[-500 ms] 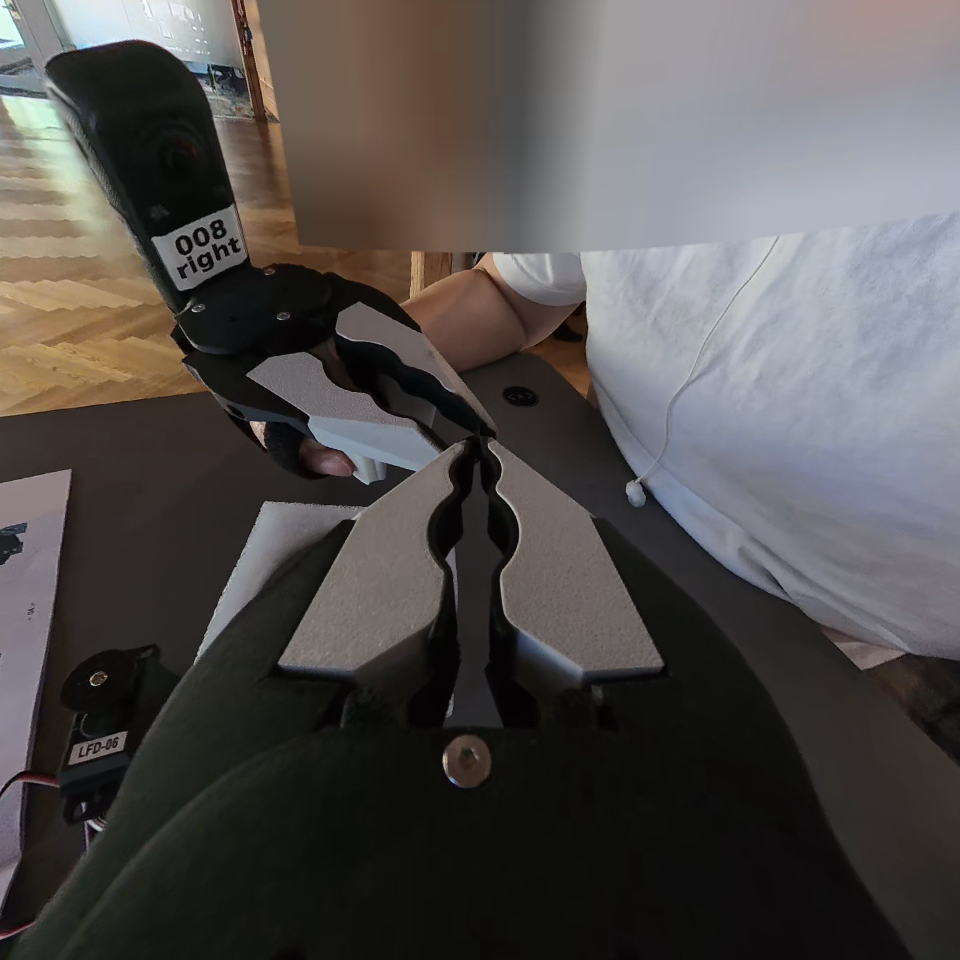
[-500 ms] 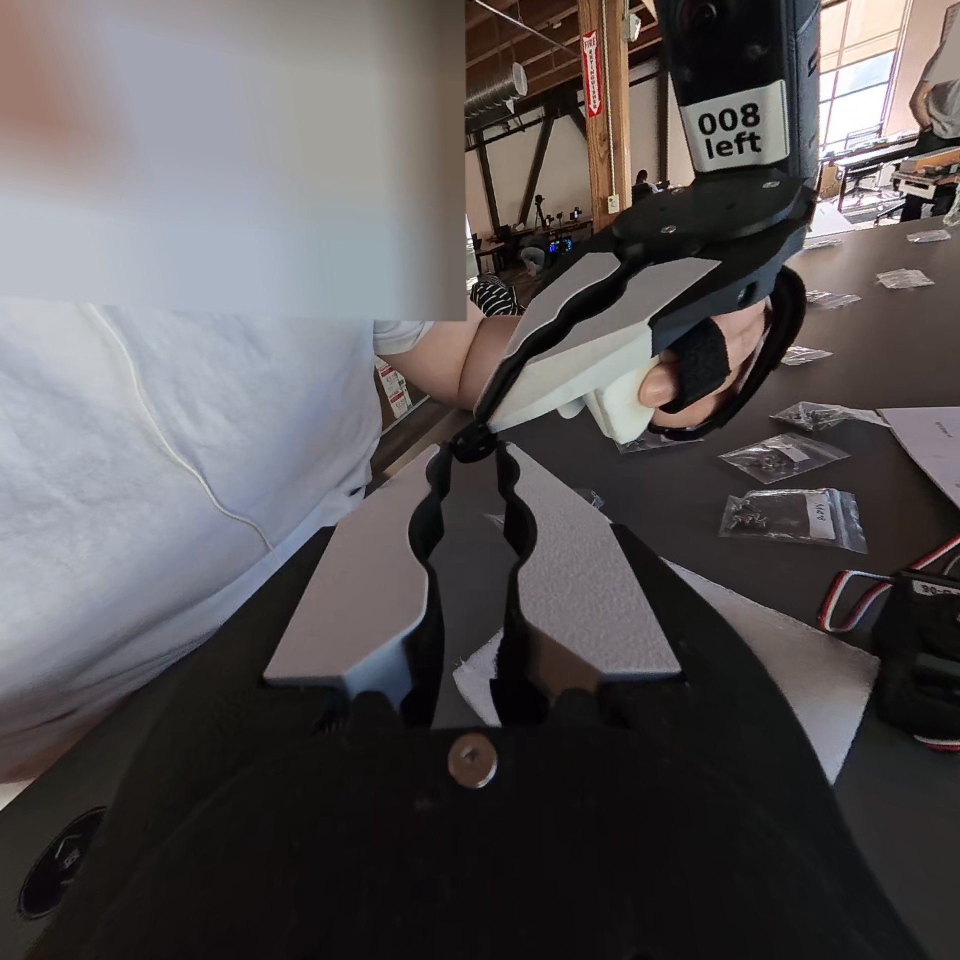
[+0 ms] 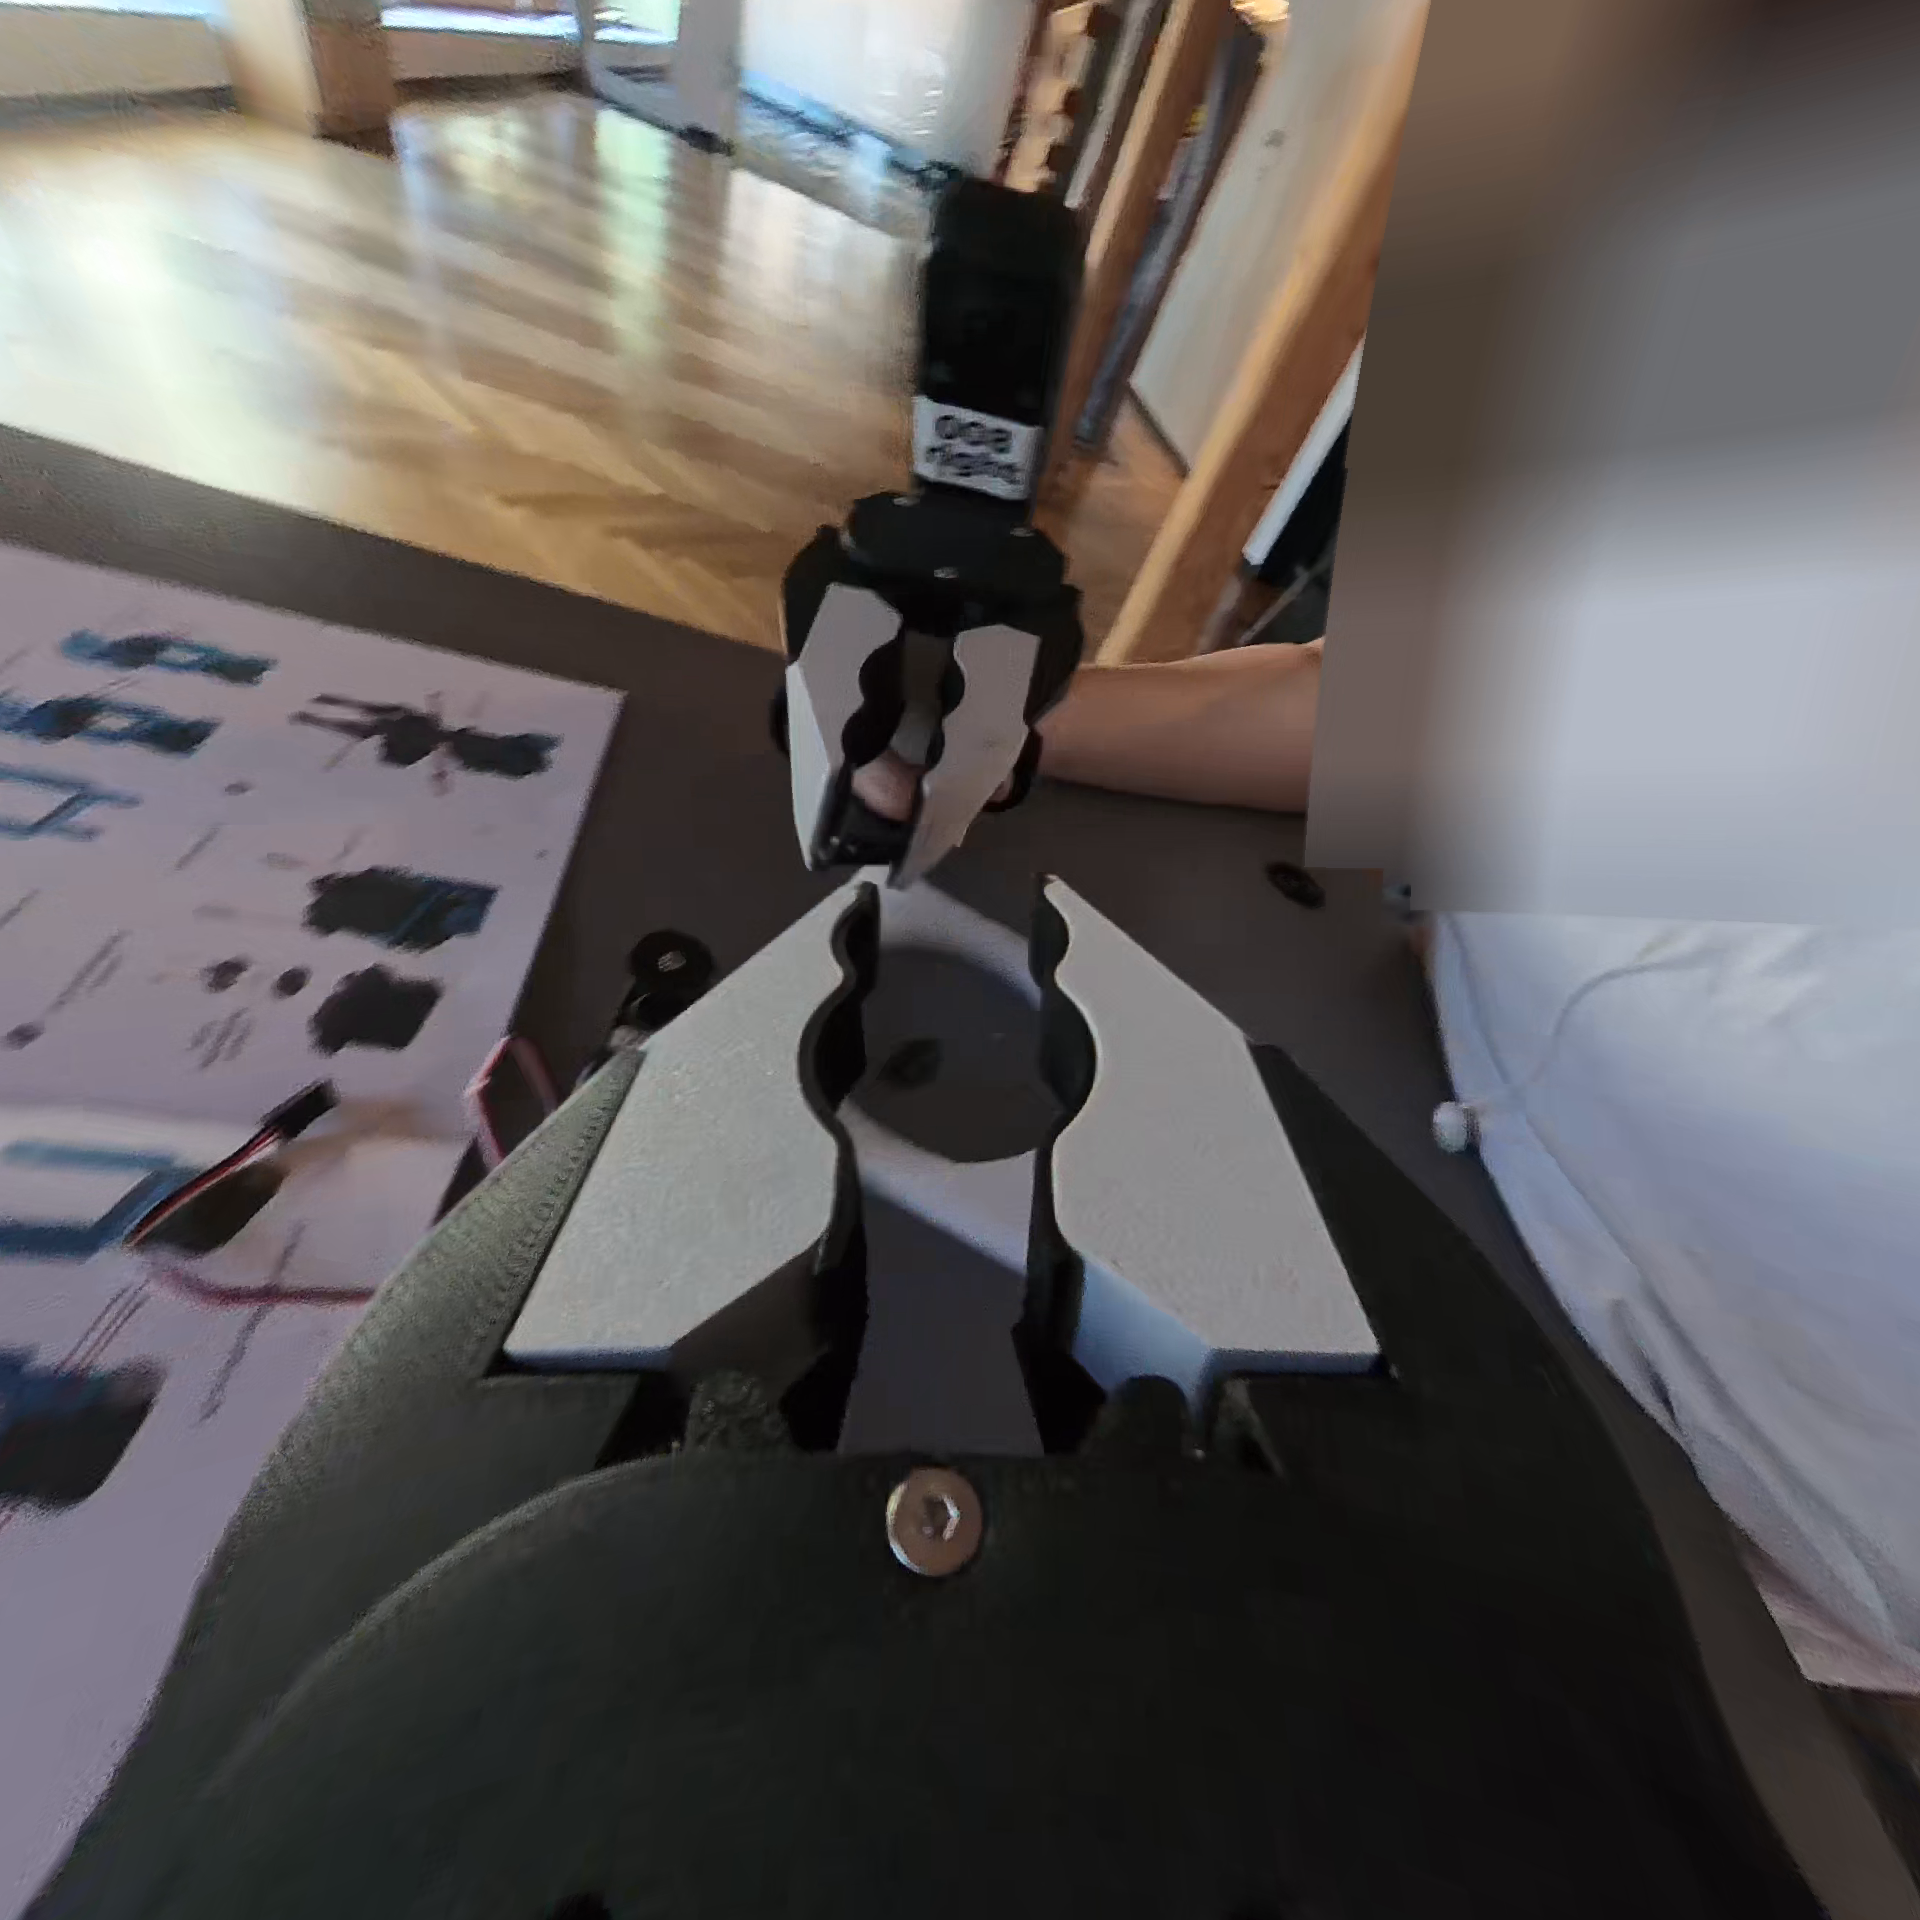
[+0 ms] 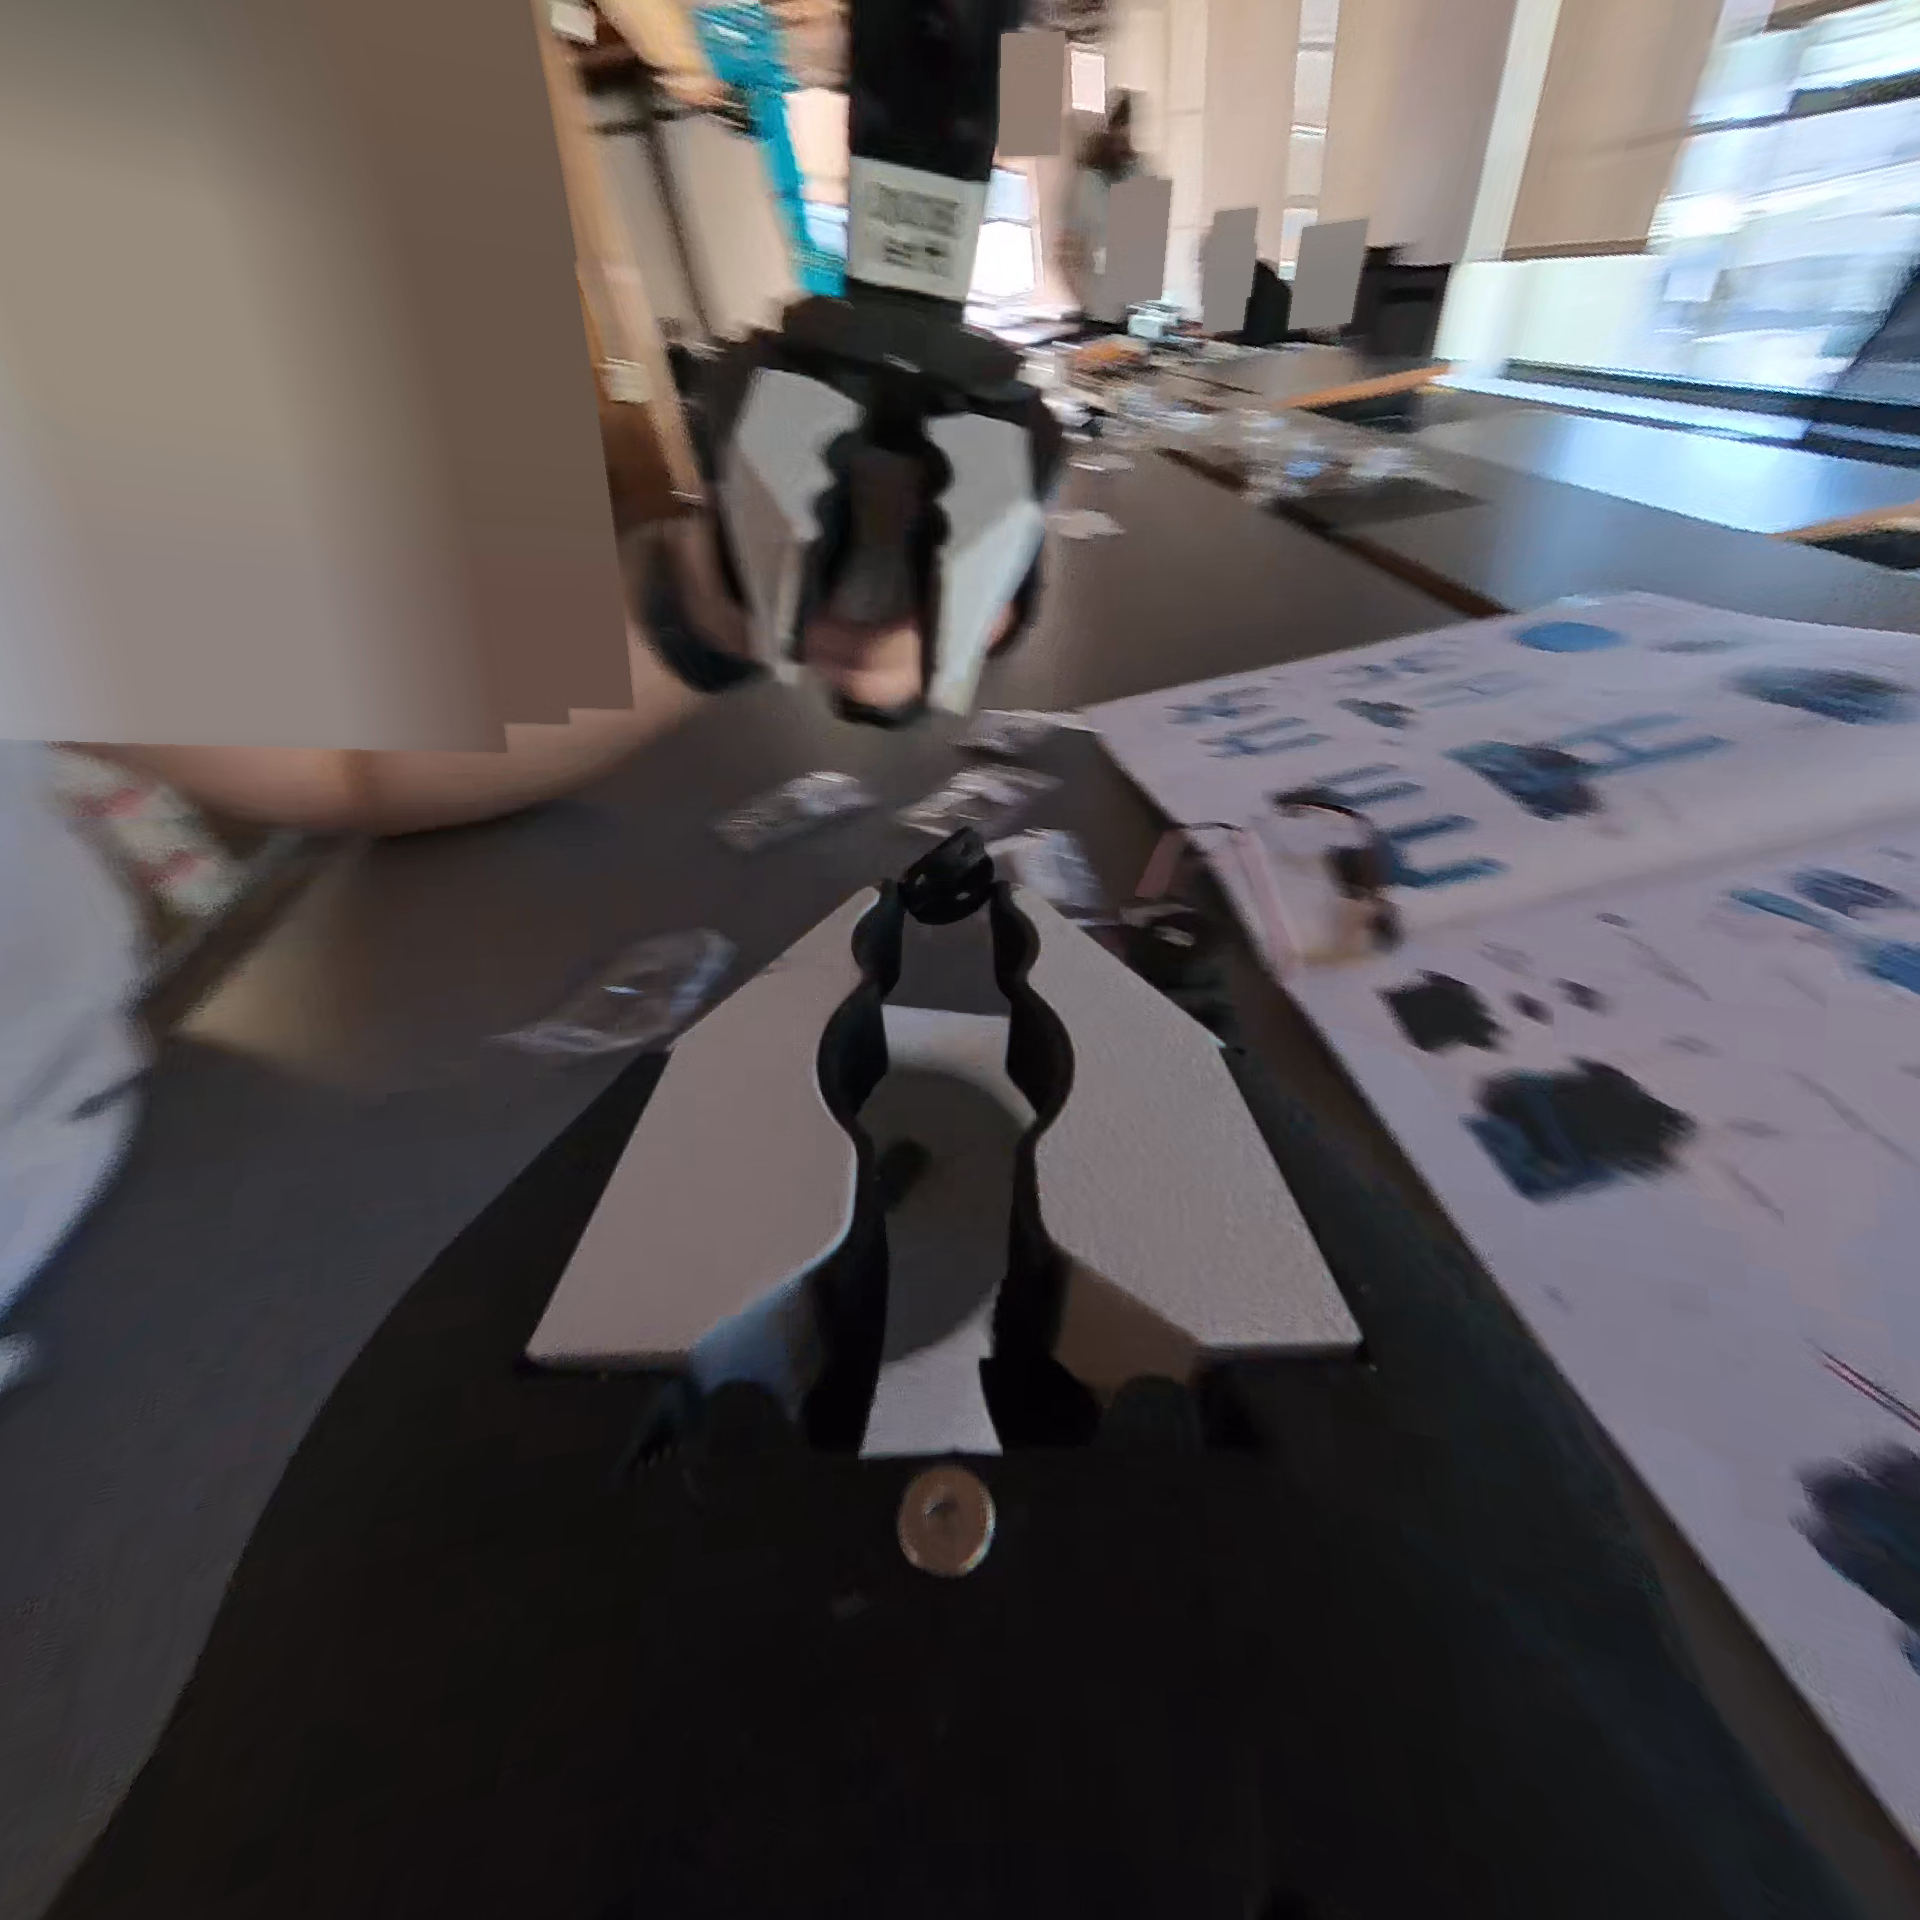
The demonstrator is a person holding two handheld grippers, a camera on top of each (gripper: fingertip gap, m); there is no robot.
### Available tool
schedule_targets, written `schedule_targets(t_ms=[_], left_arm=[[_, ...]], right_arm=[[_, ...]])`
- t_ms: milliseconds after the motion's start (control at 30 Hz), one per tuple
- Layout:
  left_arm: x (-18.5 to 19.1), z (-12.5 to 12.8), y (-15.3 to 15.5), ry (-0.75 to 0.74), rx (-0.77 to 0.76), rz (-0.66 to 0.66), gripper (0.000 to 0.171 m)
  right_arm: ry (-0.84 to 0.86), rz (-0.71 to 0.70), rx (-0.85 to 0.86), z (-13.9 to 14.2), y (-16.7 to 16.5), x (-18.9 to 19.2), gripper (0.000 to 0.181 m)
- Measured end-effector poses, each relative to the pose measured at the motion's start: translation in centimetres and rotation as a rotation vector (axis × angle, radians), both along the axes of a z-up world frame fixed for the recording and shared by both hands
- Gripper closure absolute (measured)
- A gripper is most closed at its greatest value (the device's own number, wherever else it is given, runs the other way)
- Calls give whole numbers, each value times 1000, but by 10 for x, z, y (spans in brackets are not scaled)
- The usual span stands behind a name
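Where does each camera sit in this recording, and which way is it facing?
Left wrist view: on the open left gripper, over the dark table, facing the right gripper; right forearm and white shirt show.
Right wrist view: on the right gripper pinching a small black round part, facing the left gripper; left forearm shows.
Shared: white foam pad with round recess, large printed paper sheet.

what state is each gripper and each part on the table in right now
left gripper: open, empty, facing the right gripper
right gripper: shut on small black part, held at the fingertips
white sheet: flat on the table, under both grippers
printed sheet: flat on the table
clear bags: lying on the table
black servo with wires: lying by the printed sheet
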State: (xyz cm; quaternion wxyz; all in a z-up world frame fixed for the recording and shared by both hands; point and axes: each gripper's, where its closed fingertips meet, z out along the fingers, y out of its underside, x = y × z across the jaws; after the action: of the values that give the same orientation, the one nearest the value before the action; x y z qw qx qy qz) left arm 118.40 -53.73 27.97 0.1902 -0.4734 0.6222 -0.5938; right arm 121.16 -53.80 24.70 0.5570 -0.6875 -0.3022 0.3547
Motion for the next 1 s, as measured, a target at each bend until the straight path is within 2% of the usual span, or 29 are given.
schedule_targets(t_ms=[67, 167, 367, 500, 700, 1000], left_arm=[[0, -8, 14, 39, 39, 65, 141], [3, -20, 26, 76, 122, 130, 140], [8, -34, 26, 118, 146, 137, 140], [9, -33, 26, 114, 149, 143, 142], [9, -33, 24, 114, 132, 136, 145], [12, -38, 19, 133, 139, 118, 145]], right_arm=[[-58, -161, -29, -12, 21, 17, 166], [-69, -266, -38, -13, 36, 24, 166], [-162, -320, -93, -25, 46, 17, 166], [-246, -339, -85, -30, 47, 15, 165], [-293, -369, -101, -33, 49, 15, 165], [-264, -371, -127, -33, 49, 15, 164]])
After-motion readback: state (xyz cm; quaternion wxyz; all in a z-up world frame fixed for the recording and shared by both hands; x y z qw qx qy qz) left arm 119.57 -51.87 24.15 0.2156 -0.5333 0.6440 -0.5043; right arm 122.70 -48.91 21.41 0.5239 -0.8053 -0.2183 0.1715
